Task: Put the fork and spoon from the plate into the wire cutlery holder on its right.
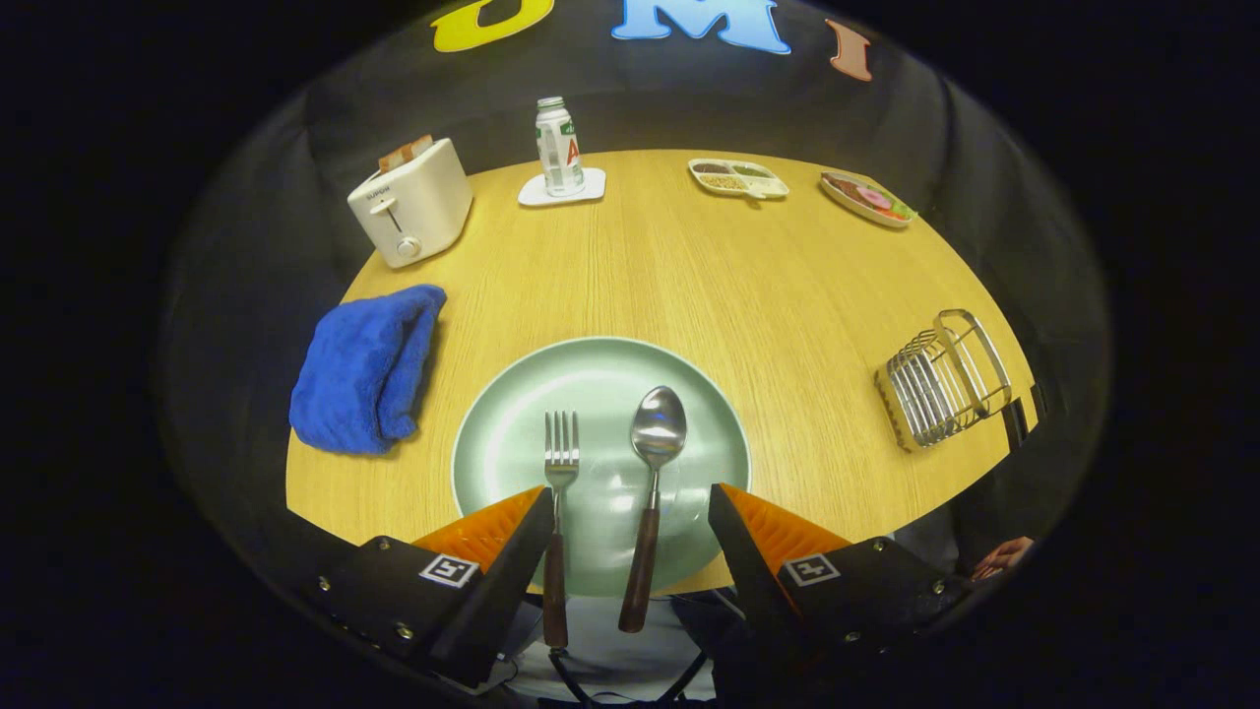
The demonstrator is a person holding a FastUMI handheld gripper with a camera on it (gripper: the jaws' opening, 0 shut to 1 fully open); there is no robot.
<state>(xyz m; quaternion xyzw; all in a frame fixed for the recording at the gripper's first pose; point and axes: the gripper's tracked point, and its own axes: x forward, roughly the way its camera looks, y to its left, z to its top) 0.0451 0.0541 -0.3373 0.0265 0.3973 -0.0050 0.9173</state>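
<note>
Black screw-studded tool [630, 497], square markers

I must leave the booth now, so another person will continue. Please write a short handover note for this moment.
Gripper: open, holding nothing, fingers spread above the plate's near edge.
Fork and spoon: both lie side by side on the green plate, handles pointing toward the gripper; the spoon lies between the fingers.
Wire cutlery holder: on the table right of the plate, looks empty.
Done: nothing moved yet.
Left: put fork and spoon into the holder.
</note>
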